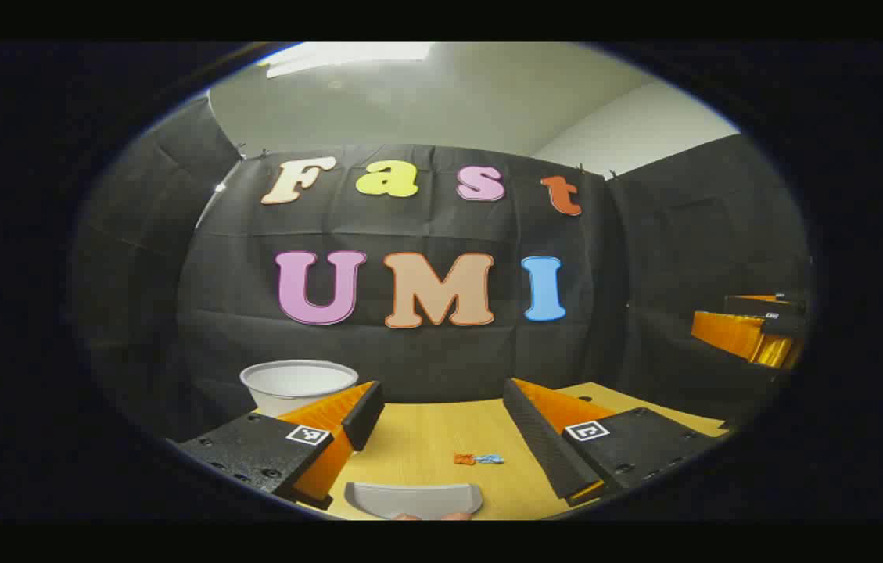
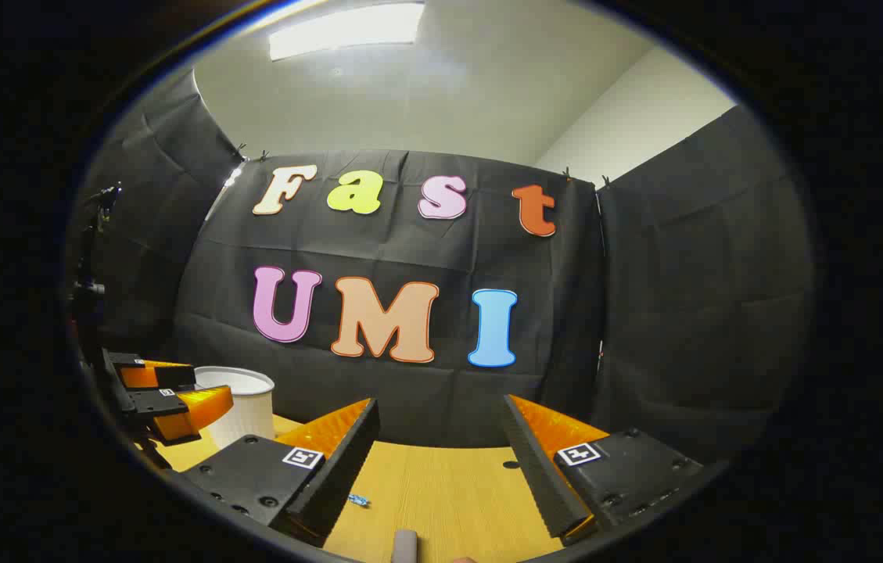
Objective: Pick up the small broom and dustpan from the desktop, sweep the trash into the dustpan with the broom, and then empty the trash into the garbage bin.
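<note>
In the left gripper view my left gripper [image 1: 441, 399] is open above the wooden desktop [image 1: 425, 438]. A grey dustpan [image 1: 414, 499] lies just below it at the view's lower edge, between the fingers and apart from them. Small orange and blue trash pieces [image 1: 478, 459] lie on the desk past the dustpan. In the right gripper view my right gripper [image 2: 441, 410] is also open, with a grey rod-like handle end [image 2: 405, 545] below its gap, untouched. A blue trash scrap [image 2: 359, 500] lies near its left finger.
A white garbage bin [image 1: 299, 383] stands at the back left of the desk, against the black cloth wall; it also shows in the right gripper view [image 2: 242, 407]. The right gripper [image 1: 754, 332] hovers at far right, the left gripper [image 2: 163, 399] at far left.
</note>
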